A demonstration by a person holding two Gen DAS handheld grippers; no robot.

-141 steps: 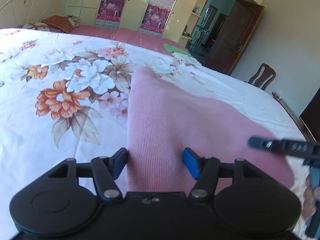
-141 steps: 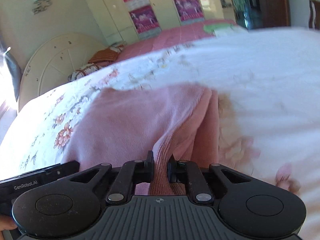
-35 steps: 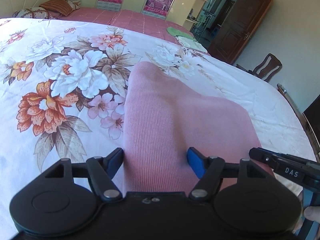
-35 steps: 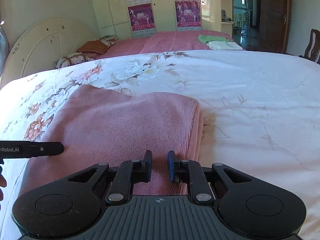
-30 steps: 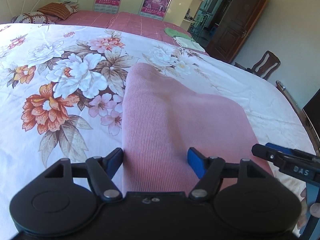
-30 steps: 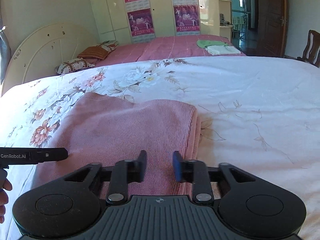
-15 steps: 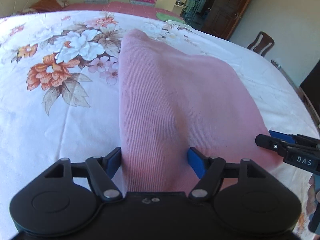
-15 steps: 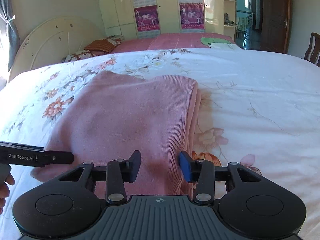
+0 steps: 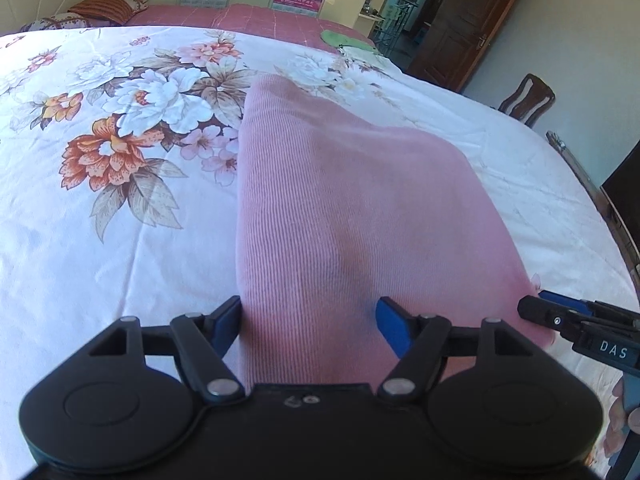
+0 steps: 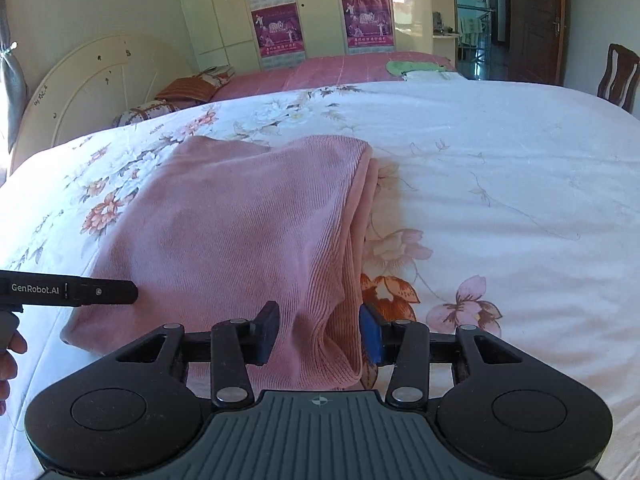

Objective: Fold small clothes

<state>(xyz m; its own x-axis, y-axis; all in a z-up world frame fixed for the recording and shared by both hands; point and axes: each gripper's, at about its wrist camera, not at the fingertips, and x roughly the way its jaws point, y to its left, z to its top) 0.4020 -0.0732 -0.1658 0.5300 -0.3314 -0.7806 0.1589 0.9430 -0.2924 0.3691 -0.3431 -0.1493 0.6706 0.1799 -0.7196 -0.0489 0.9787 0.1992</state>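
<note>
While both your tools straddle the pink garment unclenched (nothing gripped), closing shallow could snag one layer, spoiling the fold.

One pink knit garment, folded, on one floral bedsheet. Two grippers: left gripper, right gripper. Two posters on wardrobe. One wooden chair. One brown door. Pillows at headboard, seemingly two. Far folded cloths: probably two.
</note>
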